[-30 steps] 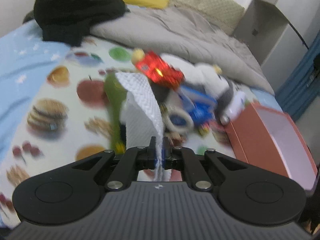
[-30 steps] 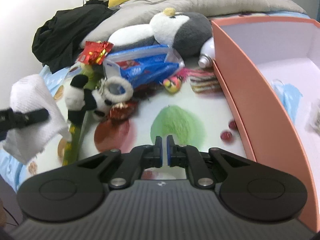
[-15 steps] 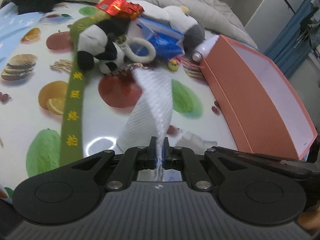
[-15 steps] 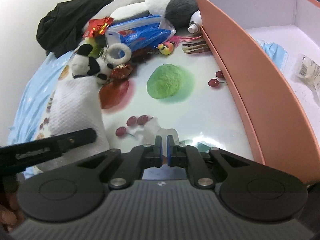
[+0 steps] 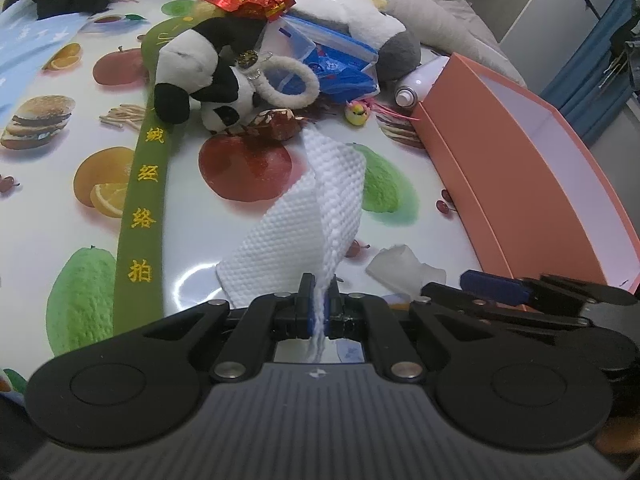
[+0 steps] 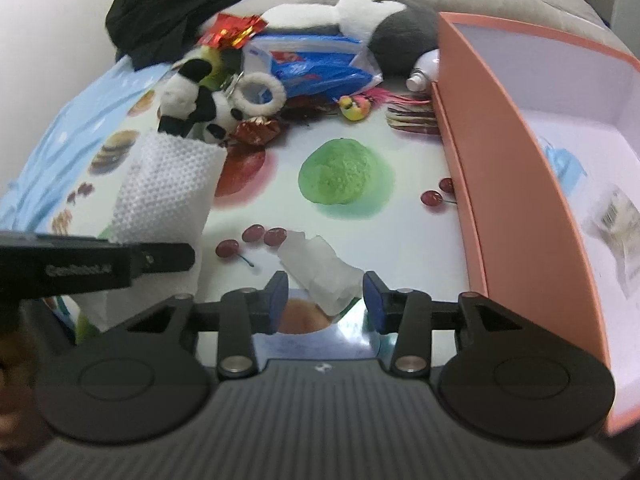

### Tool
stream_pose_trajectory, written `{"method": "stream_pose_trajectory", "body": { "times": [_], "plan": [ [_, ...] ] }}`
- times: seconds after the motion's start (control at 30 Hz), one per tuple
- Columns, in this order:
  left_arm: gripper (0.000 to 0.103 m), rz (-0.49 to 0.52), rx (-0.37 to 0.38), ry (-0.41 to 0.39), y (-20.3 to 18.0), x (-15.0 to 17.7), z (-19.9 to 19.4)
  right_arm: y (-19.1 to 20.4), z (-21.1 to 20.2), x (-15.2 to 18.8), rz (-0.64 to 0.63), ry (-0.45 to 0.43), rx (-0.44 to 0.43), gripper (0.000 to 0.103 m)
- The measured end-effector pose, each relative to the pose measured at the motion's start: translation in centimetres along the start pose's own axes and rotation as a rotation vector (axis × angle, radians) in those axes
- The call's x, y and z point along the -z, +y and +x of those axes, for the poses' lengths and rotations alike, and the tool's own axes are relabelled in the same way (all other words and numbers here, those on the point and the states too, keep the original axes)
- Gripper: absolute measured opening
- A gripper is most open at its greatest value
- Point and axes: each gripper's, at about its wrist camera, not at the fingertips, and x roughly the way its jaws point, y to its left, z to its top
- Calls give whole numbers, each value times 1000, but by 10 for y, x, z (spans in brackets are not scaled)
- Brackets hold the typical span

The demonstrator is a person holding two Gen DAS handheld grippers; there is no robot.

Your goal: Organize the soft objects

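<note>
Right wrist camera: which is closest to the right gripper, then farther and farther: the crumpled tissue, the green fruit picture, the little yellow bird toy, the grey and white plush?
1. Crumpled tissue, between the right gripper fingers.
2. Green fruit picture, mid-table, straight ahead.
3. Yellow bird toy, beyond it, by the clutter.
4. Grey and white plush, far back beside the orange box.

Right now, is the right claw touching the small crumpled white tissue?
Apart. The right wrist view shows the right claw open, with gaps between both fingers and the small crumpled white tissue.

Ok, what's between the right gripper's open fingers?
A small crumpled white tissue wad lies on the fruit-print tablecloth between the right gripper fingers, seen in the right wrist view.
</note>
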Motion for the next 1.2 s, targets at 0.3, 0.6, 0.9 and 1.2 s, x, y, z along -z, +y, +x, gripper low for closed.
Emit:
{"method": "stream_pose_trajectory", "body": {
  "times": [0.3, 0.6, 0.9, 1.2],
  "plan": [
    [5, -7, -11, 0, 3, 1, -2, 4, 29, -4, -126, 42, 27, 52],
    [5, -9, -13, 2, 4, 2, -3, 8, 34, -3, -140, 62, 35, 37],
    [5, -19, -4, -5, 4, -1, -12, 12, 9, 3, -56, -3, 54, 32],
    [5, 12, 11, -6, -7, -5, -28, 18, -30, -4, 22, -92, 81, 32]
  ]
}}
